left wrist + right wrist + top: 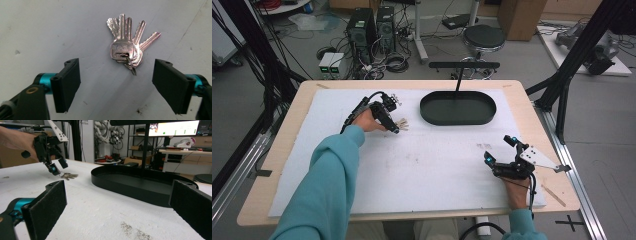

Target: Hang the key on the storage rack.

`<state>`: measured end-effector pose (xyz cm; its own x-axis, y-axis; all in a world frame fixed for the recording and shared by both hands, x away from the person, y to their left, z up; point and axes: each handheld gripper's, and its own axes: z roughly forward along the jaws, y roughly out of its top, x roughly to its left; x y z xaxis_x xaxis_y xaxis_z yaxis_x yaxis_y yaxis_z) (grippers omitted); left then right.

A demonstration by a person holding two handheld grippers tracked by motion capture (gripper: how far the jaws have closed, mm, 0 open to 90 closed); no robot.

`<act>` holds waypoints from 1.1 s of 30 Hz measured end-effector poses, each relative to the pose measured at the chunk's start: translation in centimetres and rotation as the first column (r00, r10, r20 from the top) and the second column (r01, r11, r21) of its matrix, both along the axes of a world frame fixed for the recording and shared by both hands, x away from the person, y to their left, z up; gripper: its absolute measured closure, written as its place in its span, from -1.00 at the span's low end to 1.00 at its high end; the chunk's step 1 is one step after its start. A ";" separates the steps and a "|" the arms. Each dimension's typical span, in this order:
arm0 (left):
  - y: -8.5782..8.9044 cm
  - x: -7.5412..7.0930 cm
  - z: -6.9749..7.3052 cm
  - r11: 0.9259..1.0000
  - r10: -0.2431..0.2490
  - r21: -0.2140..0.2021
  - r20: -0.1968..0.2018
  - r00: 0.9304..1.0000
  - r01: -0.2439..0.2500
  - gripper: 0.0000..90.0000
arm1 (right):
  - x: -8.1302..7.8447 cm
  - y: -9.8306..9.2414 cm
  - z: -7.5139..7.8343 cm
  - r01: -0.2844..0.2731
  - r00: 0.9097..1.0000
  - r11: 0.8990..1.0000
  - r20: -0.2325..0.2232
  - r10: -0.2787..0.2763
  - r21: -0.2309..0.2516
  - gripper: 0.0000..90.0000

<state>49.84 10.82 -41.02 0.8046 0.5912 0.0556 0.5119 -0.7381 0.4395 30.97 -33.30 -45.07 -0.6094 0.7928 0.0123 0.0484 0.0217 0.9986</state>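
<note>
A bunch of silver keys (127, 45) on a ring lies fanned out on the white mat (422, 165). The keys (402, 123) also appear in the high view and the keys (69, 175) in the right gripper view. My left gripper (394, 118) hovers just above and behind them, open, its jaws wide apart on either side of the key ring with nothing between them; the left gripper (57, 167) shows far off in the right gripper view too. My right gripper (501, 151) rests open near the mat's right front. A black oval tray (457, 108) stands at the back, the tray (140, 185) empty.
A thin black post (459, 80) with a crossbar rises behind the tray. A wooden stick (553, 195) lies at the table's right front corner. Dark smudges (132, 230) mark the mat before the right gripper.
</note>
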 end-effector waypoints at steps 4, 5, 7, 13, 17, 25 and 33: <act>0.0 0.0 0.0 1.000 -0.007 0.003 -0.006 1.000 0.007 -0.31 | 0.0 0.0 0.0 -0.001 1.000 1.000 0.000 0.001 -0.001 -0.99; 0.1 0.0 0.0 1.000 -0.012 0.006 -0.009 1.000 0.012 -0.22 | 0.0 0.0 0.0 -0.002 1.000 1.000 0.000 0.002 -0.001 -0.99; 0.1 0.0 0.0 1.000 -0.011 0.006 -0.020 1.000 0.011 -0.17 | 0.0 0.0 0.0 -0.001 1.000 1.000 0.000 0.001 -0.001 -0.99; 0.0 -0.1 0.1 1.000 -0.011 0.006 -0.020 1.000 0.012 0.10 | 0.0 0.0 0.0 0.001 1.000 1.000 -0.003 -0.001 0.001 -0.99; -0.1 -0.1 0.2 1.000 -0.011 0.013 -0.024 1.000 0.011 0.25 | 0.0 0.0 0.0 0.001 1.000 1.000 -0.002 -0.001 0.000 -0.99; 0.0 -0.1 0.2 1.000 0.005 0.009 -0.035 0.999 -0.005 0.46 | 0.0 0.0 0.0 0.001 1.000 1.000 -0.002 -0.001 0.001 -0.99; 0.0 0.0 0.3 1.000 0.018 -0.006 -0.047 0.999 -0.018 0.68 | 0.0 0.0 0.0 -0.001 1.000 1.000 -0.001 0.001 -0.001 -0.99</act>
